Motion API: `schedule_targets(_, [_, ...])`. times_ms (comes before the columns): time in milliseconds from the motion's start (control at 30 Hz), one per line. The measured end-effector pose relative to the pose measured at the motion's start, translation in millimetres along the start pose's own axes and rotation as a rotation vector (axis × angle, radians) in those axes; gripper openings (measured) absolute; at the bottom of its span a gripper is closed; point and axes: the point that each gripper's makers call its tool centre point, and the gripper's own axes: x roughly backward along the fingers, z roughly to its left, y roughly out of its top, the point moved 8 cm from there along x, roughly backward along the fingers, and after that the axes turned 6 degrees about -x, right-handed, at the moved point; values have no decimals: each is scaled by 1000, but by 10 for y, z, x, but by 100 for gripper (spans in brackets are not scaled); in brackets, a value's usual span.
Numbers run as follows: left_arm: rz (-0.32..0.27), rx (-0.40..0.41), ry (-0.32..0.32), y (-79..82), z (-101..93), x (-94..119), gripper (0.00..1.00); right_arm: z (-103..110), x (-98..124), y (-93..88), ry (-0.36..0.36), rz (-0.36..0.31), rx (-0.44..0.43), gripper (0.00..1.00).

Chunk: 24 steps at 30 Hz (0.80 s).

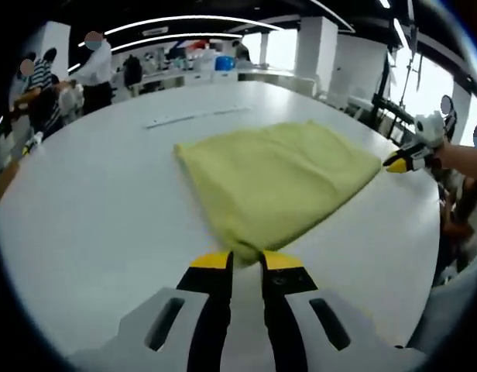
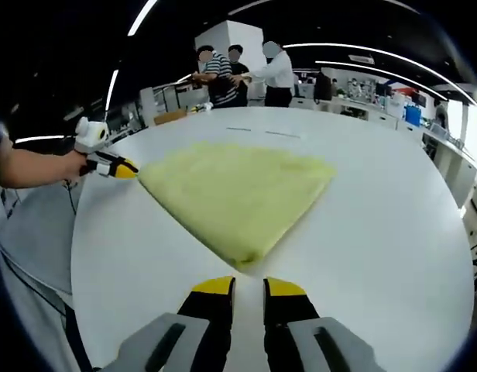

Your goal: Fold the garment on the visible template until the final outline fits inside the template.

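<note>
Here the yellow-green cloth garment (image 1: 273,182) lies flat on the round white worktop (image 1: 91,209), folded into a rough wedge. The left gripper (image 1: 246,262) has its yellow-tipped jaws nearly together at one corner of the cloth; whether they pinch fabric I cannot tell. The right gripper (image 2: 248,285) sits just short of another corner, jaws nearly closed on nothing visible. No template outline is plain to see around the garment, so the main risk is folding off-mark. A corner could also slip from a shallow pinch mid-fold, or the layers could drag and bunch if the two hands lift unevenly.
</note>
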Motion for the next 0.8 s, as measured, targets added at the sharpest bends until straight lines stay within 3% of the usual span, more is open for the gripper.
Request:
schedule_targets(400, [-30,90,12,-30,-19,-52,9,100,-81,1,6,-42,-29,7])
schedule_targets(800, [-35,121,21,-51,-40,-89,7,101,-162,37,-35,-73,-54,7])
